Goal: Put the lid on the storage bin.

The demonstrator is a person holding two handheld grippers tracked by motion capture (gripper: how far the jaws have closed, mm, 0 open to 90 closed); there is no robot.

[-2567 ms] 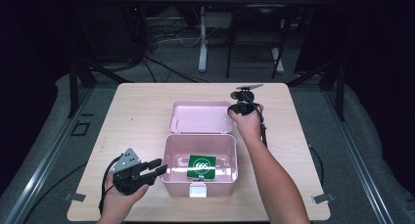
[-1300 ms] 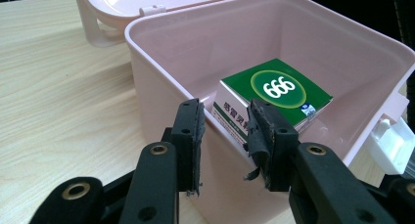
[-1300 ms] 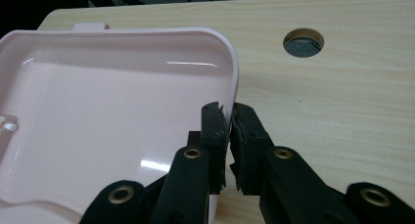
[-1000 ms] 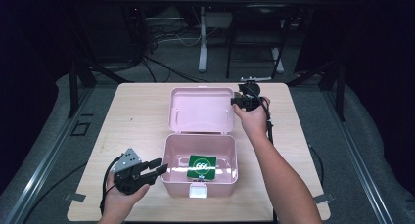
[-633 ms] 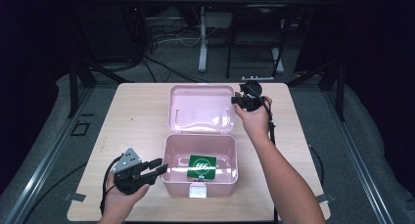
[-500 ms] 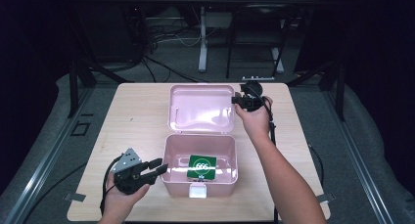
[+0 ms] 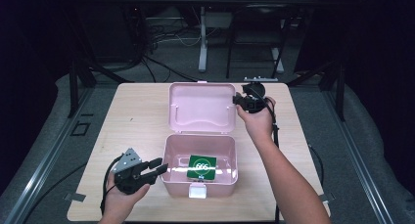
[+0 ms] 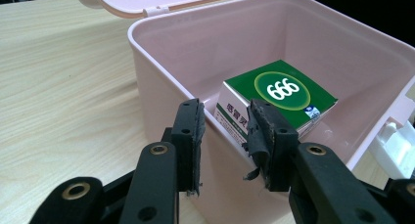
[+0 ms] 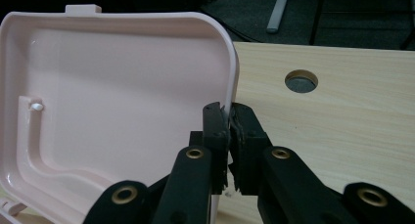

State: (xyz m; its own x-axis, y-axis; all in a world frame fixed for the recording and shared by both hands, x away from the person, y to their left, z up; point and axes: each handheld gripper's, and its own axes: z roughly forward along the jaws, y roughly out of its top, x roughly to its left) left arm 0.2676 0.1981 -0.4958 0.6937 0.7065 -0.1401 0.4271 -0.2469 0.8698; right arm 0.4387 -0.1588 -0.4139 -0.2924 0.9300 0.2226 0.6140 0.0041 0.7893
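Note:
A pink plastic box (image 7: 232, 161) stands open near the table's front edge, with a green "666" packet (image 7: 201, 167) lying flat on its floor. Its lid (image 7: 200, 106) is hinged back and held raised. My right gripper (image 7: 236, 100) is shut on the lid's right rim, and in the right gripper view the pads (image 9: 242, 123) pinch that rim beside the lid's inner face (image 9: 122, 97). My left gripper (image 7: 162, 168) rests at the box's left wall. In the left gripper view its jaws stand apart at the box's near rim (image 8: 161, 62), the packet (image 8: 279, 94) beyond them.
The light wooden table (image 7: 132, 116) has bare room left of the box. A round cable hole (image 9: 301, 81) lies to the right of the lid. A white latch (image 7: 197, 190) hangs on the box's front. Dark floor, cables and a stand lie beyond the far edge.
The right gripper has swung the lid up from lying nearly flat to a steeper raised tilt, moving slightly away and up. The left gripper and the box have stayed put.

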